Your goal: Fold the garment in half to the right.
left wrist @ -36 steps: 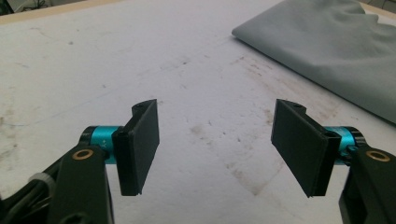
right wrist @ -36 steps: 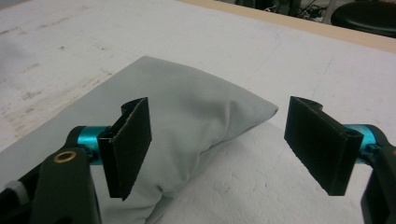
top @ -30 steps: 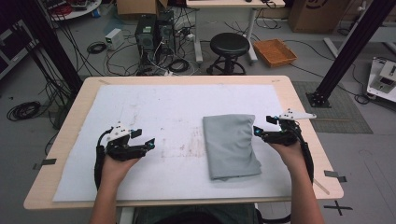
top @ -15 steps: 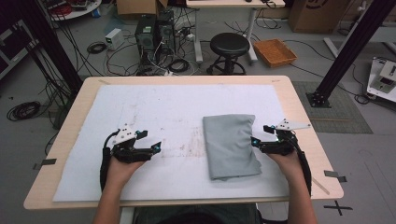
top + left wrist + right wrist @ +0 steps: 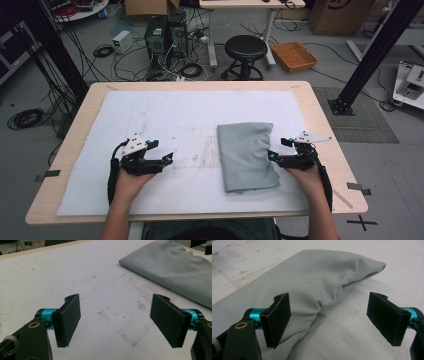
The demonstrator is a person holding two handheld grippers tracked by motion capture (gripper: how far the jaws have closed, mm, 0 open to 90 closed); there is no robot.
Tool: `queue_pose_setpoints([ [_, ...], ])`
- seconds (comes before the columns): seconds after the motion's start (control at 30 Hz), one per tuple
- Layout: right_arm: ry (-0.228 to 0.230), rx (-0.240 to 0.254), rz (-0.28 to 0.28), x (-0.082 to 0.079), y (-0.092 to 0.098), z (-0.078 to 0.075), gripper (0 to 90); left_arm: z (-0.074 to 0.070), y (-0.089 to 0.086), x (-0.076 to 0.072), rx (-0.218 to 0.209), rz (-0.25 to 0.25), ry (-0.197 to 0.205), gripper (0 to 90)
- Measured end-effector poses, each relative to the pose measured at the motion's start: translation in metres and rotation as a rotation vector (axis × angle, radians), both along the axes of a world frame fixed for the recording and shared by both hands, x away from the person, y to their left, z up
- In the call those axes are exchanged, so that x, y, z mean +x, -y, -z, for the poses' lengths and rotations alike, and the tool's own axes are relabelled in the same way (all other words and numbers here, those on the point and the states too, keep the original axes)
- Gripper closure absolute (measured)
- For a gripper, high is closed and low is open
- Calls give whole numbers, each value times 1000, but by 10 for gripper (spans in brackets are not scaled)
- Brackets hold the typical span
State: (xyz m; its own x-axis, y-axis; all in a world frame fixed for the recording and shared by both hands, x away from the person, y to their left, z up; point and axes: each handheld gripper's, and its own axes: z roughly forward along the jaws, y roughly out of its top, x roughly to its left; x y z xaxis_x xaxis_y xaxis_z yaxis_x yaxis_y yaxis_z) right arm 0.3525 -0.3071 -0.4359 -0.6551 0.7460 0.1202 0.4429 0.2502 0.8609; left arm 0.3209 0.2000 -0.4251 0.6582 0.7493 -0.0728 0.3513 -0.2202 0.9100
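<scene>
A folded grey cloth lies on the white mat, right of centre. My right gripper is open at the cloth's right edge. In the right gripper view one jaw hangs over the cloth and the other over bare mat, with the pads off the fabric. My left gripper rests low over the mat well left of the cloth. Its jaws have just been opening and hold nothing in the left gripper view, where the cloth lies ahead at upper right.
The mat covers most of the wooden table and is stained near its middle. Beyond the far edge stand a black stool, computer cases, floor cables and an orange tray. A black frame post rises at right.
My right gripper has come down and toward the near edge, closing in on the cloth's right side. The left gripper has barely shifted. The cloth lies as before.
</scene>
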Motion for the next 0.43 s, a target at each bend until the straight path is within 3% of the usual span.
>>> queue_pose_setpoints([
  [0.43,2,-11,1,2,1,1,196,-2,13,3,1,40,-5,246],
])
